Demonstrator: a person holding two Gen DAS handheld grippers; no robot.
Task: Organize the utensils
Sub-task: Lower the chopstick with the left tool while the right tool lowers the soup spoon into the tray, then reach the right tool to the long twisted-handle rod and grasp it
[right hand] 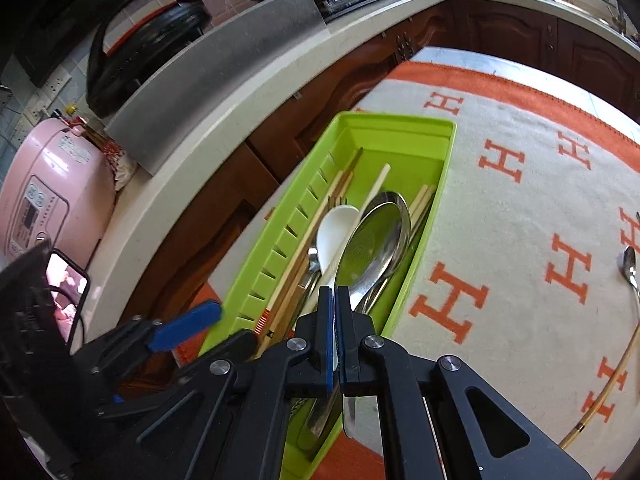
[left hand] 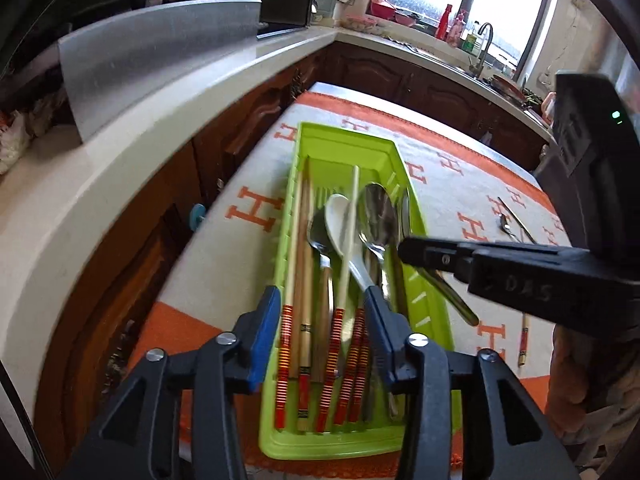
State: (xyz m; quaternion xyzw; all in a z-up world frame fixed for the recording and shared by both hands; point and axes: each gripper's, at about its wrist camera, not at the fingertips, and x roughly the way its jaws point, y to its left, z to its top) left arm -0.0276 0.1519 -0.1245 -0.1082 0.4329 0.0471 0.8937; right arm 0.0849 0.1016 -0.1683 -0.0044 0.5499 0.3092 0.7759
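- Left tool [left hand: 320,336] hangs over the near end of the green tray [left hand: 416,216], its blue-padded jaws partly spread and holding nothing; the chopstick handles lie below the gap, untouched.
- Along the tray's left side lie the banded chopsticks [left hand: 298,240]: light, stiff, thin sticks that would roll if pinched singly, so the striped handle ends, taken across the width, look the best hold.
- Beside them toward the middle rests the white spoon [left hand: 340,220], with one pale chopstick lying over its bowl; it looks smooth and possibly brittle, so a gentle pinch on the handle would suit it.
- Next comes the large steel spoon [right hand: 376,236], bowl up in the tray's right half; polished metal should be slippery and heavier than the sticks, so the flat handle is the place to grip.
- Right tool [right hand: 334,320] has its jaws closed to a sliver on a thin steel handle [right hand: 349,412] that hangs below them over the tray's near right part; whose handle it is cannot be told.
- Out on the surface, on the H-patterned cloth [right hand: 520,184] toward its right edge and well apart from the tray, a small steel spoon [right hand: 630,264] and a loose chopstick [right hand: 608,380] lie not yet gathered, each best taken mid-shaft.
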